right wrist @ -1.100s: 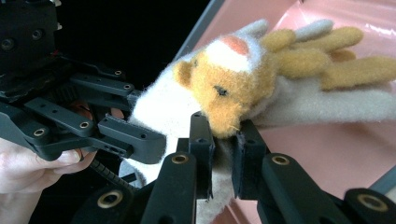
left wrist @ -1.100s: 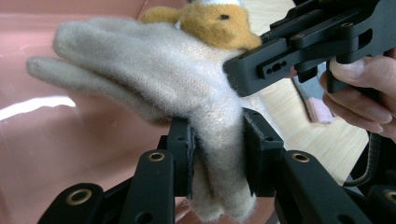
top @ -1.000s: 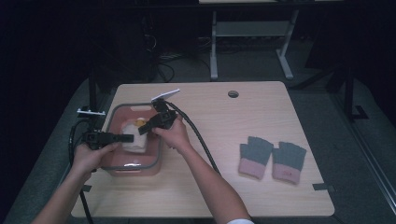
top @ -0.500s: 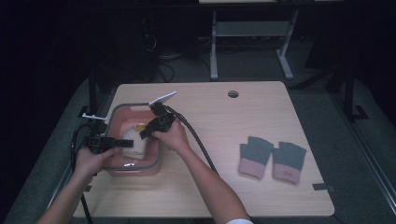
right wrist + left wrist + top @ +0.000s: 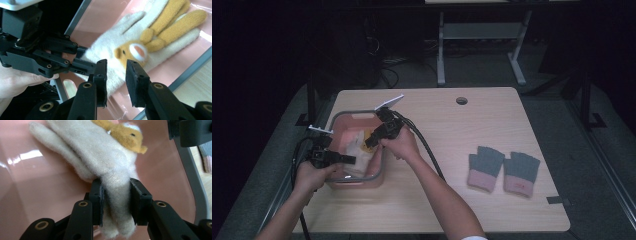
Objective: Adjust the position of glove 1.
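Inside the pink basin (image 5: 354, 183), the left gripper (image 5: 115, 202) pinched the cream glove (image 5: 100, 160), while the right gripper (image 5: 116, 75) had just been opening, its pads clear of that glove.

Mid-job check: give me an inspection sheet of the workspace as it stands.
Surface: wooden table, cable hole near its far edge.
Job's things: cream glove with orange animal trim lies in the pink basket.
Clutter: pair of grey-and-pink gloves at the table's right.
Grippers: left gripper clamped on the cream glove's cuff; right gripper jaws have just been opening, apart above the glove, not pressing it.
Cables: black cable trails from the right gripper across the table.
Surroundings: dark floor, table legs beyond.
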{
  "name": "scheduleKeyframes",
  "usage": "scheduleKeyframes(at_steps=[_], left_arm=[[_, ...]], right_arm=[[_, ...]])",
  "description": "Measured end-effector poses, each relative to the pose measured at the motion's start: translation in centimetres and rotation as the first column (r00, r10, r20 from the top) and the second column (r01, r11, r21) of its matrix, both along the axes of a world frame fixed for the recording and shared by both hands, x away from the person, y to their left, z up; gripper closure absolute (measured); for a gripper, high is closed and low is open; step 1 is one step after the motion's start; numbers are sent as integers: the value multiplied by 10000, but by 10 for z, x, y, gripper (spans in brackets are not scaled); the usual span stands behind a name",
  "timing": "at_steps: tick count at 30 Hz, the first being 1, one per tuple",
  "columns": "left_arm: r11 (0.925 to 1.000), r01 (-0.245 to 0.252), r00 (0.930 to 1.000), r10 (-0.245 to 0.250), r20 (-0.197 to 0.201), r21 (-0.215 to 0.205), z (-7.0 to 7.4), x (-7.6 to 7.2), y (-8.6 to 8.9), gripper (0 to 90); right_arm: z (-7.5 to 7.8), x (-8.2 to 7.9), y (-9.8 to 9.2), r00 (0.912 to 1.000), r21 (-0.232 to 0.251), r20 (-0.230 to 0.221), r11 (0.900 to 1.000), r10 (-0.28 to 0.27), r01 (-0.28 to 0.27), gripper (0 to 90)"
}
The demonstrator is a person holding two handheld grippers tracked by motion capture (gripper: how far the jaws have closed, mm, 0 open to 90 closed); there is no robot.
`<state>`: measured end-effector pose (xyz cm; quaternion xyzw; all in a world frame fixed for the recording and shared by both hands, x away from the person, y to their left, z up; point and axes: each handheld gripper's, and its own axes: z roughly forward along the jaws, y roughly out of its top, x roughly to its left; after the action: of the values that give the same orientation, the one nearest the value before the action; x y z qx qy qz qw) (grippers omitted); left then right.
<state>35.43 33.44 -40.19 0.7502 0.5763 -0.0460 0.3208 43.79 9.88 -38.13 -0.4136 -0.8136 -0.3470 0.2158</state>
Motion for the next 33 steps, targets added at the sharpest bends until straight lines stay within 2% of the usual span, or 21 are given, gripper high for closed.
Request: scheduleKeyframes(at_steps=[4, 7, 13, 17, 21, 25, 29, 33], left_arm=[[10000, -19, 10000, 19, -21, 92, 5, 0, -2, 624], [9998, -139, 9998, 137, 136, 157, 11, 1, 0, 583], [9990, -300, 9986, 285, 447, 345, 24, 1, 3, 591], [9975, -11, 9992, -17, 399, 706, 19, 3, -1, 650], [9917, 238, 9995, -262, 170, 1260, 11, 5, -7, 655], [9878, 279, 9996, -287, 30, 1534, 7, 7, -8, 656], [9874, 249, 9997, -246, -37, 1565, 4, 8, -8, 659], [9891, 163, 9997, -185, 135, 1465, 7, 7, -7, 658]], right_arm=[[1, -1, -1, 10000, 52, 33, 10000, -13, 13, 708], [2, -2, -3, 10000, 143, 67, 9999, 0, -1, 708], [4, -4, -9, 9999, 308, 112, 9995, -55, 52, 707], [5, -4, -14, 9998, 355, 192, 9993, -104, 97, 706], [6, -5, -19, 9996, 387, 232, 9992, -135, 126, 703], [7, -6, -25, 9995, 422, 258, 9989, -198, 187, 701], [8, -7, -29, 9992, 453, 297, 9987, -254, 240, 701], [10, -7, -30, 9992, 517, 350, 9985, -214, 196, 698]])
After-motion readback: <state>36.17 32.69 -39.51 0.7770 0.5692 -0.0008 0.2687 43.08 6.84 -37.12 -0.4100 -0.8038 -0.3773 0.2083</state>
